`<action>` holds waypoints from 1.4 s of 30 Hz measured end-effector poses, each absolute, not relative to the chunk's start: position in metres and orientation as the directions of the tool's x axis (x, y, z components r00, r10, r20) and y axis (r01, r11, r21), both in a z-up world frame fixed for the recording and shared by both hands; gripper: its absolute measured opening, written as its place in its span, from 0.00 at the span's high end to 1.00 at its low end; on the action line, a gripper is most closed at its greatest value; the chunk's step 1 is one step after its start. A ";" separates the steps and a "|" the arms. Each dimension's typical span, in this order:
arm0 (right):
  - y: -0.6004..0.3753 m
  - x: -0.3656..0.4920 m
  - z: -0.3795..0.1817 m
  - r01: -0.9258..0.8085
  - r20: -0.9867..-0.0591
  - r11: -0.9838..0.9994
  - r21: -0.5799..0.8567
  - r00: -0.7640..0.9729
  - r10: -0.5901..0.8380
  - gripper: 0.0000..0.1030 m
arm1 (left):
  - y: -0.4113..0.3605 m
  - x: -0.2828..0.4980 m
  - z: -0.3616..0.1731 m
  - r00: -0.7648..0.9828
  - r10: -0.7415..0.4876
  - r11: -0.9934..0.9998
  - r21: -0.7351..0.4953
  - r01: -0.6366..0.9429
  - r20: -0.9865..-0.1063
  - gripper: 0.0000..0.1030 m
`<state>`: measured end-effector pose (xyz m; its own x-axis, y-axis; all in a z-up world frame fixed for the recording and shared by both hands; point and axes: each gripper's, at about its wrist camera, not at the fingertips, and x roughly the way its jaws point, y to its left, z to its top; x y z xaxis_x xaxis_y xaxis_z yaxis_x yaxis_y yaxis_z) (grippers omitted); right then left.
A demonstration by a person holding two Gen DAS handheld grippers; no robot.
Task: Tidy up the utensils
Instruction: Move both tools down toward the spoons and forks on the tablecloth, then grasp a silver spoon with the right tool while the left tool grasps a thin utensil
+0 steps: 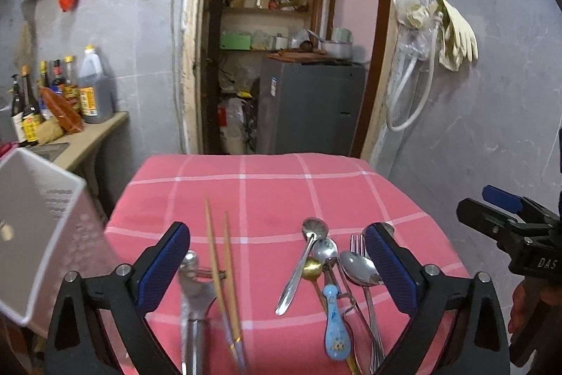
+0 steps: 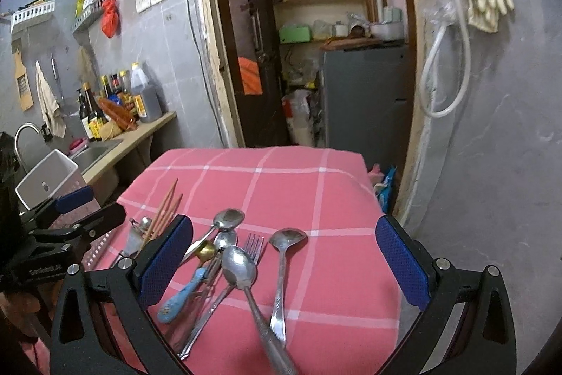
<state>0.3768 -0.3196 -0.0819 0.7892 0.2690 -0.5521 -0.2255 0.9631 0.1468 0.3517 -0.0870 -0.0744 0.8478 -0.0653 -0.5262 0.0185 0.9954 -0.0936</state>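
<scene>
Task looks barely started, my read: all utensils lie loose on the counter (image 2: 316, 185) with the pink checked cloth, nothing in the white perforated caddy (image 1: 38, 227) as far as visible, though its inside isn't fully shown. Left tongs (image 1: 277, 264) spread wide, empty, hovering over the chopsticks (image 1: 221, 269) and a metal peeler-type tool (image 1: 193, 301). Right tongs (image 2: 284, 264) also spread wide, empty, above the pile: big spoon (image 2: 240, 269) on top, a second spoon (image 2: 286, 245) to its right, fork (image 2: 254, 246), blue-handled ceramic spoon (image 2: 181, 299), small gold spoon (image 2: 203, 250), two more spoons (image 2: 228, 220) behind. The caddy sits at the counter's left edge and appears tilted in the left view; can't tell what supports it. Left to do: everything, i.e. sort and load each piece. Obstacles: the pile is overlapped and crossed, so single picks will likely drag neighbours; chopsticks are thin and flat on the cloth. Background: sink (image 2: 95, 150), sauce bottles (image 2: 116, 104), doorway with a fridge (image 2: 365, 94), none in the way.
</scene>
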 end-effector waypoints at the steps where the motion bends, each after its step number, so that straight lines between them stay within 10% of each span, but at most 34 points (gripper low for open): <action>1: -0.320 0.381 -0.085 -0.235 -0.562 0.959 0.157 0.778 0.282 0.04 | -0.089 0.358 -0.077 0.842 -0.075 0.995 -0.097 0.027 -0.535 0.10; 15: -0.300 0.440 -0.163 -0.279 -0.721 0.908 0.312 0.552 0.418 0.61 | -0.090 0.451 -0.127 0.657 -0.263 0.955 -0.289 0.072 -0.707 0.48; 38: -0.305 0.468 -0.215 -0.190 -0.684 0.788 0.586 0.406 0.606 0.68 | -0.079 0.512 -0.168 0.424 -0.525 0.832 -0.551 0.072 -0.738 0.70; 42: -0.303 0.473 -0.222 -0.159 -0.689 0.780 0.606 0.386 0.614 0.82 | -0.079 0.525 -0.172 0.355 -0.565 0.805 -0.592 0.040 -0.745 0.82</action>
